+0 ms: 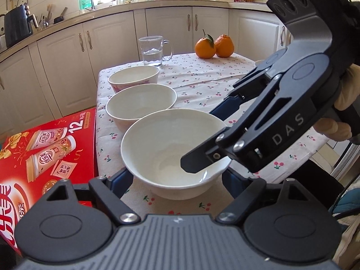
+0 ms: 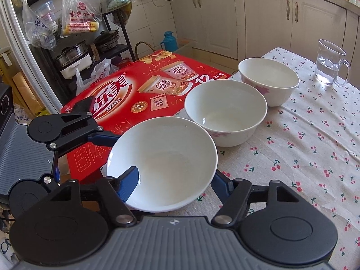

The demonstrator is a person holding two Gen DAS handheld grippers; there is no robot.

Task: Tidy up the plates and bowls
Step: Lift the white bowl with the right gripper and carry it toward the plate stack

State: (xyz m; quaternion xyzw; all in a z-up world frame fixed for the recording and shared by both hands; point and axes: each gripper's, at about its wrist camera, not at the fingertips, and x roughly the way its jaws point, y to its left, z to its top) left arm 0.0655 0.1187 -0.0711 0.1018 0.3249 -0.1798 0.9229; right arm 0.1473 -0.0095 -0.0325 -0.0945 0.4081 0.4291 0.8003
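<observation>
Three white bowls stand in a row on the cherry-print tablecloth. The near bowl (image 1: 162,148) (image 2: 171,148) is plain and wide. My left gripper (image 1: 176,180) straddles it, a blue finger pressed on each side of its wall. My right gripper (image 1: 198,139) (image 2: 173,180) comes in from the right and pinches the bowl's wall, one finger inside and one outside. A finger (image 2: 101,137) of the left gripper touches the bowl's far-left side. Behind stand the middle bowl (image 1: 140,105) (image 2: 225,110) and the pink-patterned far bowl (image 1: 133,75) (image 2: 267,78).
A glass mug of water (image 1: 153,51) (image 2: 328,67) and two oranges (image 1: 213,46) sit at the table's far end. A red drink carton (image 1: 45,148) (image 2: 139,94) lies against the table's left edge. A gloved hand (image 1: 344,103) holds the right gripper. Cabinets stand beyond.
</observation>
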